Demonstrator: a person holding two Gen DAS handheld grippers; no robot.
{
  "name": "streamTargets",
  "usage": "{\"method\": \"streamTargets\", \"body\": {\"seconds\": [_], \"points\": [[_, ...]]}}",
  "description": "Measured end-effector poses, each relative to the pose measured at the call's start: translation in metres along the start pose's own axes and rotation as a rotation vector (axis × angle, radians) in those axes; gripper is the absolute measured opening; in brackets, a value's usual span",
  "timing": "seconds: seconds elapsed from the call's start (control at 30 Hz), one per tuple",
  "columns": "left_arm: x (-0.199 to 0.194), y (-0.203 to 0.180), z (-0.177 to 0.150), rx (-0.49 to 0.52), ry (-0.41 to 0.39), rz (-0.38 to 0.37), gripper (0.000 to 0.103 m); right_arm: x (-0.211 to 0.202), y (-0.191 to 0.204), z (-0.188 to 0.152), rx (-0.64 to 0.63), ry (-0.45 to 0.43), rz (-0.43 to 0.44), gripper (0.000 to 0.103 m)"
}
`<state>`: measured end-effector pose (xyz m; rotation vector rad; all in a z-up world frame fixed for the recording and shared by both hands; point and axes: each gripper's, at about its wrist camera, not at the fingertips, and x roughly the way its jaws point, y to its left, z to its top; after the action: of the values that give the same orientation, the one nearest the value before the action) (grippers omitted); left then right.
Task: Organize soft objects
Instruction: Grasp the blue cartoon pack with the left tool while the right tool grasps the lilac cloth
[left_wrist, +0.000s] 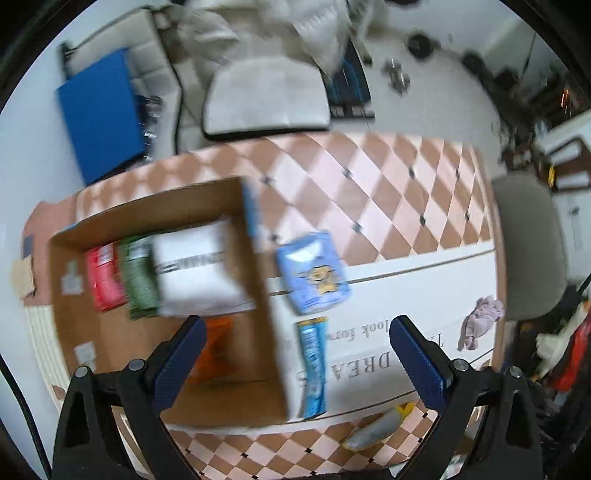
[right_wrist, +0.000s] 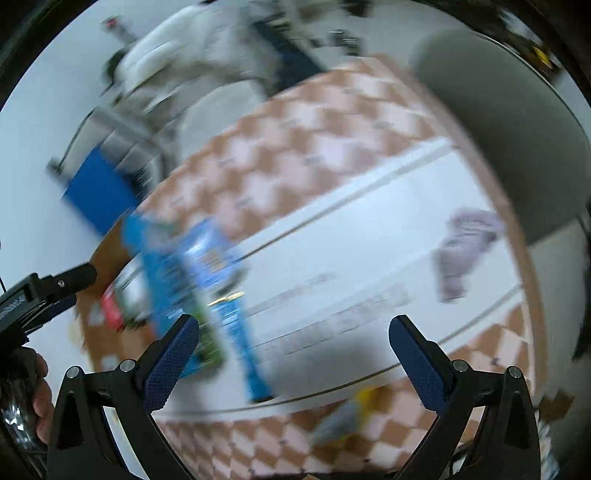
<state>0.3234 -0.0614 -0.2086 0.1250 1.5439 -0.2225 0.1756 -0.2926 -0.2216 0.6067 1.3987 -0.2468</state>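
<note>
Blue pack | ahead, between spread jaws | left hand-held gripper released, empty

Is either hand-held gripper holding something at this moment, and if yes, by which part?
No, nothing is held. The left hand-held gripper and the right hand-held gripper both stand open, with only the cardboard box and table below them.

Left tongs and right tongs, both spread wide, empty.
</note>
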Motion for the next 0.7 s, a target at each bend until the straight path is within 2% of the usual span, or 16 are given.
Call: {"method": "streamTargets", "body": {"seconds": [0.17,0.27,0.33,0.37,0.47,0.57,0.7], "points": [[0.086,-0.043,0.035,0.034,0.147,0.122,0.101,0.015,-0.095,0.033,0.128,0.014,-0.089,0.103],[0.136,-0.057,0.042,0.039,0.229,0.181,0.085,0.028,-0.131,0.044,0.163,0.037,-0.116,0.103],[0.157,-0.061,0.045,0.038,0.269,0.205,0.08,0.038,-0.148,0.05,0.171,0.055,-0.127,0.103],[0.166,-0.065,0.046,0.043,0.284,0.217,0.074,0.042,-0.153,0.052,0.172,0.062,-0.132,0.103],[0.19,-0.069,0.044,0.055,0.315,0.291,0.045,0.048,-0.163,0.054,0.168,0.078,-0.134,0.103],[0.182,-0.07,0.044,0.026,0.251,0.295,0.025,0.054,-0.166,0.059,0.158,0.089,-0.127,0.103],[0.171,-0.088,0.026,0.014,0.225,0.174,0.017,0.055,-0.169,0.063,0.133,0.091,-0.134,0.103]]}}
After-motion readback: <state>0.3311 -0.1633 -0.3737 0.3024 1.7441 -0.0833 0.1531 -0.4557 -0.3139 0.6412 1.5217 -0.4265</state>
